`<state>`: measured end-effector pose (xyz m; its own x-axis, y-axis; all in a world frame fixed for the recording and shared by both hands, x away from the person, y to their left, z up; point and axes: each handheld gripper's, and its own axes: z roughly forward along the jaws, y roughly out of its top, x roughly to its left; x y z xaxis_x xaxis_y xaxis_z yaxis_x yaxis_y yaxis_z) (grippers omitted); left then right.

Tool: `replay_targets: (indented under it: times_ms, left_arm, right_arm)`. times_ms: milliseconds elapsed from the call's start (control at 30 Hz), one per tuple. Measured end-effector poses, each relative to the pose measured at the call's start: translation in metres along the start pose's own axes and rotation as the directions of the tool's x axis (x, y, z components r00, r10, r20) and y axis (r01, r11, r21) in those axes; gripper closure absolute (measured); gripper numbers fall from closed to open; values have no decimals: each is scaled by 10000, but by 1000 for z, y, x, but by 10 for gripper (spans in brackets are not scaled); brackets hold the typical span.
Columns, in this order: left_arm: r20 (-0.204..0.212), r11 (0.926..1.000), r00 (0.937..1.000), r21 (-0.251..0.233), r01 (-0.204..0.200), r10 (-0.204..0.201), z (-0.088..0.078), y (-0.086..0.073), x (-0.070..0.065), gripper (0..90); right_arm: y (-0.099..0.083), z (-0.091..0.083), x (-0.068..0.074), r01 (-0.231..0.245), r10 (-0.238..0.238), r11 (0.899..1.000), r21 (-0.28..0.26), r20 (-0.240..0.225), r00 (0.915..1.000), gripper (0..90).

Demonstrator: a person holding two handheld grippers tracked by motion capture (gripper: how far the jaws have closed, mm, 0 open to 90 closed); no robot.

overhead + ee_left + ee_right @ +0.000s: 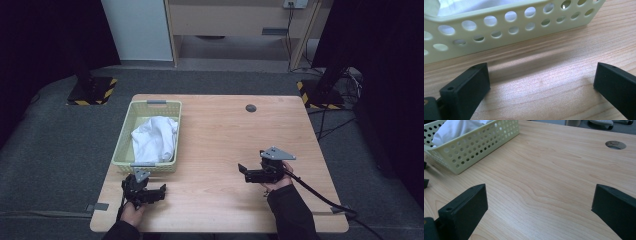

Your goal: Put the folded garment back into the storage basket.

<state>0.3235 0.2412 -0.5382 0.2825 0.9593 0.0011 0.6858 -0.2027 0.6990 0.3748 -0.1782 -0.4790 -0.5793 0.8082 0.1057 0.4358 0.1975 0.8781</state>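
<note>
- High view: the pale basket stood at the desk's left side, holding the white cloth. The left gripper lay just beside the basket's near wall, fingers released; the right gripper lay well apart, also spread.
- Left gripper view: its empty fingers faced the perforated wall. A low reach risked striking the rim and shoving the light basket.
- Right gripper view: the fingers gaped over bare desk. The loose cloth could snag the rim and tip the basket.
</note>
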Motion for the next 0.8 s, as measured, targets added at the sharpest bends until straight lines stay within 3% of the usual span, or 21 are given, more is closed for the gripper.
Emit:
replay_targets:
  times_ms: [300,800]
  left_arm:
    - [-1,10000,10000,0,-1,1,0,0,0,0]
    - [3,10000,10000,1,-16,16,0,0,0,0]
  right_arm:
    - [-5,-8,-14,-143,144,9998,-149,114,9998,3]
    - [-16,-21,-27,-96,101,9997,-219,232,9997,4]
